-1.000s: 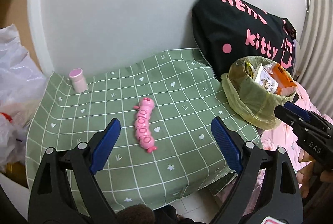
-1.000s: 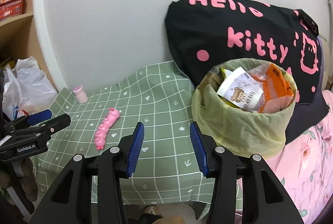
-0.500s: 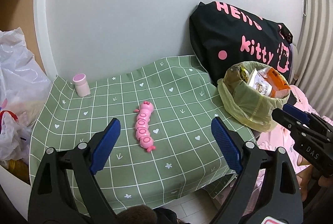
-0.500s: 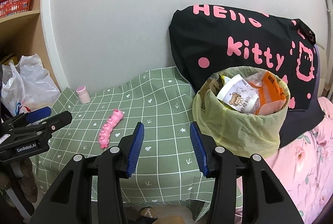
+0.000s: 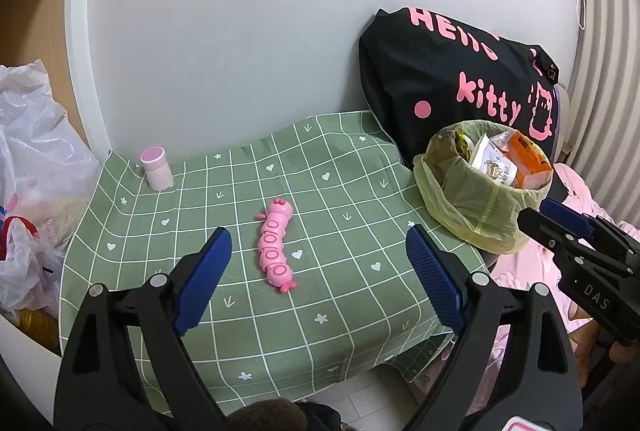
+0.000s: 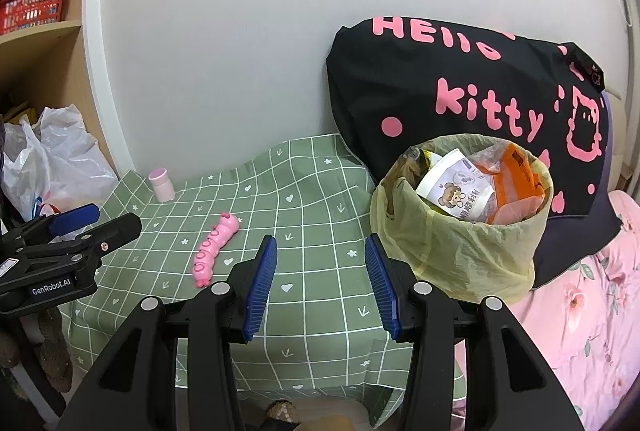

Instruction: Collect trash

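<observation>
A trash bin lined with a yellow-green bag (image 5: 480, 207) (image 6: 460, 251) stands at the right edge of the green checked tablecloth (image 5: 328, 191) (image 6: 312, 207), full of wrappers: a white packet with a bear (image 6: 456, 191) and an orange one (image 6: 516, 175). My left gripper (image 5: 318, 271) is open and empty, held above the cloth's near edge. My right gripper (image 6: 320, 279) is open and empty, left of the bin. It shows side-on in the left wrist view (image 5: 568, 227).
A pink caterpillar toy (image 5: 276, 247) (image 6: 214, 247) lies mid-cloth. A small pink-capped bottle (image 5: 156, 169) (image 6: 161, 184) stands at the back left. A black Hello Kitty bag (image 5: 460, 83) (image 6: 460, 103) leans behind the bin. White plastic bags (image 5: 36, 159) lie left; pink bedding (image 6: 592, 295) right.
Both grippers have drawn back and up from the table, so the table and bin look smaller. Both stay open and empty. Nothing on the cloth moved.
</observation>
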Available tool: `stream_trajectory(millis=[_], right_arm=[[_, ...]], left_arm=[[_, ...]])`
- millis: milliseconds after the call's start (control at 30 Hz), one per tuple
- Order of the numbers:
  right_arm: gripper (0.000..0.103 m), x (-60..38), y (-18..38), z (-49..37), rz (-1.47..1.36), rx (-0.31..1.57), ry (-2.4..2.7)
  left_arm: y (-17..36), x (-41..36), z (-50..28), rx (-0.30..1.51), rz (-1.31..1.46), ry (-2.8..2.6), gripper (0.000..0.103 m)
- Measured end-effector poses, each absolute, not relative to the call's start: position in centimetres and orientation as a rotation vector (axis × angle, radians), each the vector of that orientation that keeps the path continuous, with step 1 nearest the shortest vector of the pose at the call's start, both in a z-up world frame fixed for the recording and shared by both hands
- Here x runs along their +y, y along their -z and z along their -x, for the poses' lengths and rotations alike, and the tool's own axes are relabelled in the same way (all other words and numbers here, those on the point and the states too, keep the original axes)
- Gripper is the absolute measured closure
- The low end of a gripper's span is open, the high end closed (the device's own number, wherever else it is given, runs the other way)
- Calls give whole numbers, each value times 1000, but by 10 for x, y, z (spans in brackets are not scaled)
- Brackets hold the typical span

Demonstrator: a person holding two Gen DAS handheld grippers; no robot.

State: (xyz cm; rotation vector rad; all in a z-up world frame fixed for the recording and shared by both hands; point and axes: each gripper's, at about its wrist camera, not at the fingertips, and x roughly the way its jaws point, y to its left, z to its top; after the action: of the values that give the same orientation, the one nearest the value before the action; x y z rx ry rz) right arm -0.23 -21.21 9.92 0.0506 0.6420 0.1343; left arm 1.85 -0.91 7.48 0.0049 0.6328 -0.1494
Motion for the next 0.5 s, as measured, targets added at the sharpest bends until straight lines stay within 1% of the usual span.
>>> stream_trajectory(millis=[500], right_arm=[[60, -212, -99, 2, -43, 642, -127]], left_arm=[[-72, -9, -21, 648, -4, 159, 19]])
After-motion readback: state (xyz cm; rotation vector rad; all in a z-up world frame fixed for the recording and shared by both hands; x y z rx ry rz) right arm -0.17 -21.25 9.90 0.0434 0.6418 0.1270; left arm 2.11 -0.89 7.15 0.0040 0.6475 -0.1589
